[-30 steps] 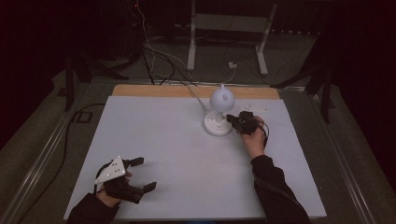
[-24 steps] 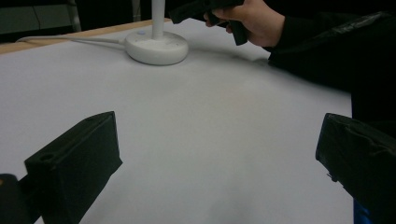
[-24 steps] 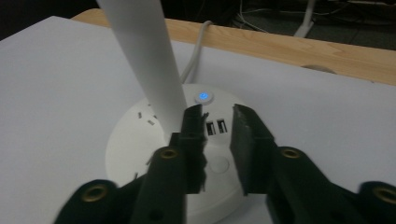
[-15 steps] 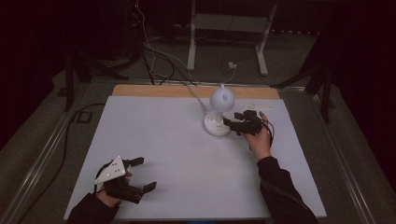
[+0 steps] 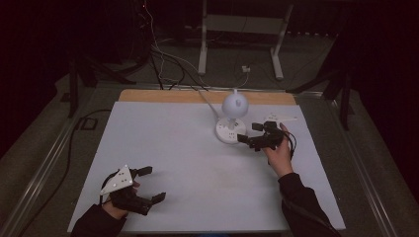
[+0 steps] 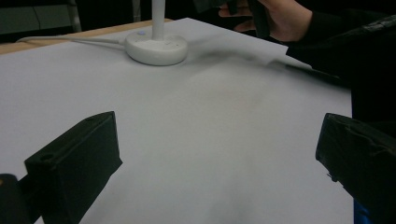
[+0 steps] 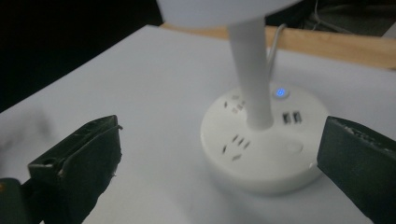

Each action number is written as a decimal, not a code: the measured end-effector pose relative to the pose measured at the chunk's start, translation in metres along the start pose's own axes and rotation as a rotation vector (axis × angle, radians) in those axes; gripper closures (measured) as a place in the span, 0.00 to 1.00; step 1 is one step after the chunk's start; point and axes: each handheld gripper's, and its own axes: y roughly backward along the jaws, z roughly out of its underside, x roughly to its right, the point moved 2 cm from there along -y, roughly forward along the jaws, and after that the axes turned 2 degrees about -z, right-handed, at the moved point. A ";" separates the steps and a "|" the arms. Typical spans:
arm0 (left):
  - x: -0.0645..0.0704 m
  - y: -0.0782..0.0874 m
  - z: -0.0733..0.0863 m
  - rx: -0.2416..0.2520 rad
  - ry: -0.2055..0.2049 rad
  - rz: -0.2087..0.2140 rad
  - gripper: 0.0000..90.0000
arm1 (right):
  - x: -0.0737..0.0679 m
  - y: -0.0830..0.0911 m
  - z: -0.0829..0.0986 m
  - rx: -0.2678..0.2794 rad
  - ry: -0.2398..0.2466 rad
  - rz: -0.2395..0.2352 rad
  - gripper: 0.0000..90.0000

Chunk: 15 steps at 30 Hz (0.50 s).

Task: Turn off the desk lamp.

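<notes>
Right gripper view: lamp base [image 7: 261, 149] unlabelled, seemingly.

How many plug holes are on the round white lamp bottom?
2 socket groups show on the round white base: one front-left of the stem, one behind it at left. The stem may hide more.

Premises: a lab or recording studio, not a home. A white-covered table [image 5: 163, 148] with a bare wooden far edge [image 5: 163, 96] stands alone on grey carpet [image 5: 44, 148], with dark surroundings on all sides. Loose cables [image 5: 163, 54] run across the floor at the far side, and one cable [image 5: 74, 143] trails along the left of the table. A white metal stand [image 5: 205, 44] with splayed feet sits far centre; black stand legs [image 5: 74, 81] flank it at left and right. A person works at the table with handheld grippers.
</notes>
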 end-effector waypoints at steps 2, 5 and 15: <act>0.000 0.000 0.000 0.000 0.000 0.000 0.00 | -0.003 0.002 0.003 -0.012 0.022 0.003 0.00; 0.000 0.000 0.000 0.000 0.000 0.001 0.00 | -0.006 0.006 0.010 -0.031 0.028 0.000 0.00; 0.000 0.000 0.000 -0.001 0.000 0.001 0.00 | -0.020 0.023 0.033 -0.051 0.048 -0.013 0.00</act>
